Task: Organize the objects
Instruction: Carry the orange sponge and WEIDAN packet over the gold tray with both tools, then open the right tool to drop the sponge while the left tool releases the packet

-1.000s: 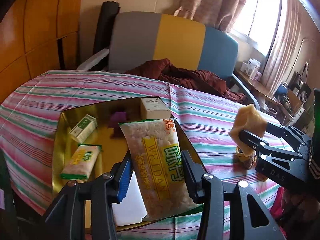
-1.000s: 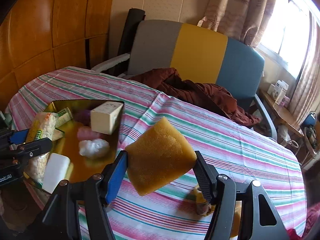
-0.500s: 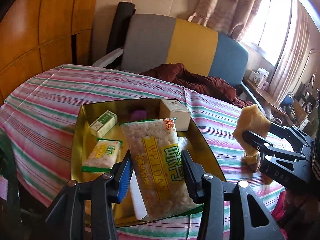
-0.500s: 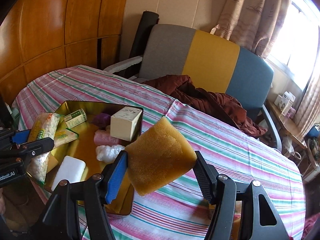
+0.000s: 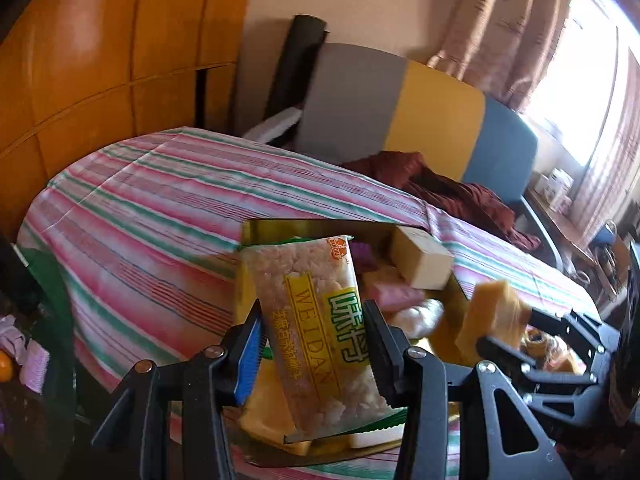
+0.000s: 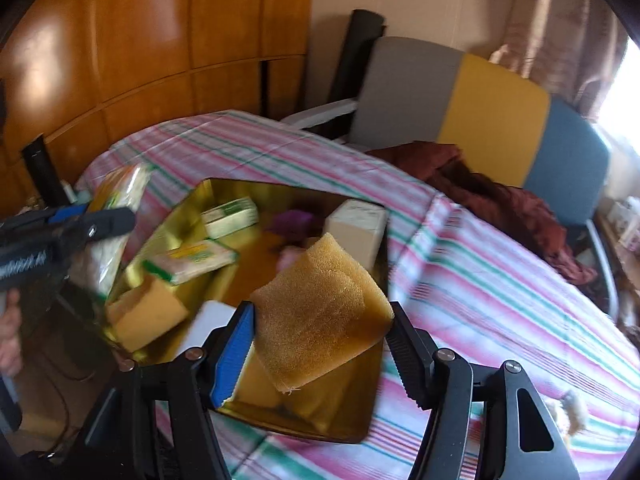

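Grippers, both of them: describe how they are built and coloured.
Both are black, angular frames with triangular cut-outs and silver pivot bolts. The left gripper and the right gripper each carry one blue ridged pad on the left-hand finger and a black toothed pad opposite. White lettering marks the left gripper's side in the right wrist view.

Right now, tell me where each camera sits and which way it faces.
Left wrist: on the left hand-held gripper, looking down along its fingers at the snack packet it clamps over the gold tray; the right hand-held gripper shows at right.
Right wrist: on the right hand-held gripper, facing its clamped sponge over the tray; a hand shows at left.
Shared: tray, striped tablecloth, chair.
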A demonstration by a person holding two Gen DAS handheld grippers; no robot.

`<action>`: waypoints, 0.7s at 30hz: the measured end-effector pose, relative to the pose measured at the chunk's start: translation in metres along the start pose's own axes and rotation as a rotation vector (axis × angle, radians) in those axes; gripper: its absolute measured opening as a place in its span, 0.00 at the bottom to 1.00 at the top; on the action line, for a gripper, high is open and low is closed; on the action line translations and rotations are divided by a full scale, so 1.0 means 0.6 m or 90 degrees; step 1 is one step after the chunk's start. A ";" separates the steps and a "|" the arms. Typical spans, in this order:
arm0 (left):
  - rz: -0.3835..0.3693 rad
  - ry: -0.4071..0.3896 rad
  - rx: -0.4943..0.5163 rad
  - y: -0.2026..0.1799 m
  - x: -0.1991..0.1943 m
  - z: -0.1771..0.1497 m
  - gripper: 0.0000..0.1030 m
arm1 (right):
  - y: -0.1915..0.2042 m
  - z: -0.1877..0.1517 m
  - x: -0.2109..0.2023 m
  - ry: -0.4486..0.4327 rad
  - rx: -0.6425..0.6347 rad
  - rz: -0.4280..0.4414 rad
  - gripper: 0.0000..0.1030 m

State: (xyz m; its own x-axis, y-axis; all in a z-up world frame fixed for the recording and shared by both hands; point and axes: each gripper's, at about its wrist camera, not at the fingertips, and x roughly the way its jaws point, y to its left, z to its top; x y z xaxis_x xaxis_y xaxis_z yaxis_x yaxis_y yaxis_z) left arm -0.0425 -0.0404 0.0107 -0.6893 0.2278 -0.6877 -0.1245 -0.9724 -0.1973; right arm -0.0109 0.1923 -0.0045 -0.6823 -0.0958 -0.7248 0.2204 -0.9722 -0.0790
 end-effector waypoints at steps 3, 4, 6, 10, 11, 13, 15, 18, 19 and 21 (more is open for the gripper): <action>0.015 -0.001 -0.006 0.020 0.007 0.006 0.45 | 0.022 0.004 0.018 0.009 -0.022 0.008 0.64; 0.018 -0.002 -0.005 0.021 0.010 0.009 0.45 | 0.027 0.007 0.022 0.012 -0.024 0.010 0.64; 0.022 -0.003 -0.005 0.024 0.017 0.013 0.45 | 0.033 0.017 0.035 0.015 -0.027 0.018 0.64; 0.022 -0.004 0.012 0.017 0.039 0.026 0.45 | 0.042 0.036 0.061 0.022 -0.036 0.023 0.64; 0.021 -0.003 0.015 0.016 0.045 0.030 0.45 | 0.043 0.038 0.067 0.026 -0.037 0.024 0.64; 0.023 -0.005 0.022 0.011 0.060 0.040 0.45 | 0.048 0.042 0.078 0.031 -0.040 0.027 0.64; 0.027 -0.002 0.028 0.008 0.075 0.049 0.45 | 0.048 0.045 0.085 0.036 -0.040 0.030 0.64; 0.028 0.005 0.036 0.003 0.099 0.064 0.46 | 0.049 0.050 0.098 0.043 -0.040 0.031 0.64; 0.025 0.015 0.041 0.000 0.109 0.069 0.48 | 0.050 0.053 0.104 0.044 -0.039 0.028 0.64; 0.029 0.020 0.034 -0.003 0.116 0.073 0.51 | 0.050 0.060 0.115 0.046 -0.037 0.029 0.67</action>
State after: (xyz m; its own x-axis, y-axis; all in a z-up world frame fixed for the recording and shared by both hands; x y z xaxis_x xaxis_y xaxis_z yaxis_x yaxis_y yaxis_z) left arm -0.1218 -0.0249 -0.0062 -0.6725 0.1844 -0.7168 -0.1325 -0.9828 -0.1286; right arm -0.0764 0.1490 -0.0322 -0.6189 -0.1220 -0.7760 0.2916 -0.9530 -0.0827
